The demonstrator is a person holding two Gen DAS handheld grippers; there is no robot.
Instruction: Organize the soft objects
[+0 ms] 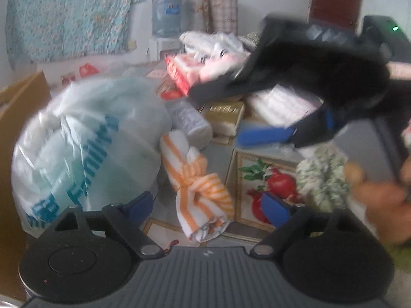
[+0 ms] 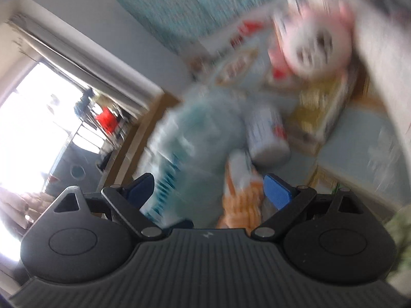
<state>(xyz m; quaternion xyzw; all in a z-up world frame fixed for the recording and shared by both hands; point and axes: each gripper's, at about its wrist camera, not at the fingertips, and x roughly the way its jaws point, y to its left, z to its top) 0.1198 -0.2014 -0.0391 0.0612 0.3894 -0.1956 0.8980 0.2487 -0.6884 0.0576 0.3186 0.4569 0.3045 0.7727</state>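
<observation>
Orange-striped cloth (image 1: 199, 187) lies knotted on the fruit-print tabletop (image 1: 259, 184) between the left claw's (image 1: 209, 206) spread-apart fingers; right claw (image 2: 209, 188) likewise agape.

Bright window (image 2: 33, 128), blue wall cloth (image 1: 69, 12).

A bulky plastic bag (image 1: 84, 148) blocks the left; boxes (image 1: 226, 118) and a bottle (image 1: 190, 120) crowd the far side. Near right, bare tablecloth (image 1: 254, 190) beside the knotted striped towel (image 1: 200, 187).
</observation>
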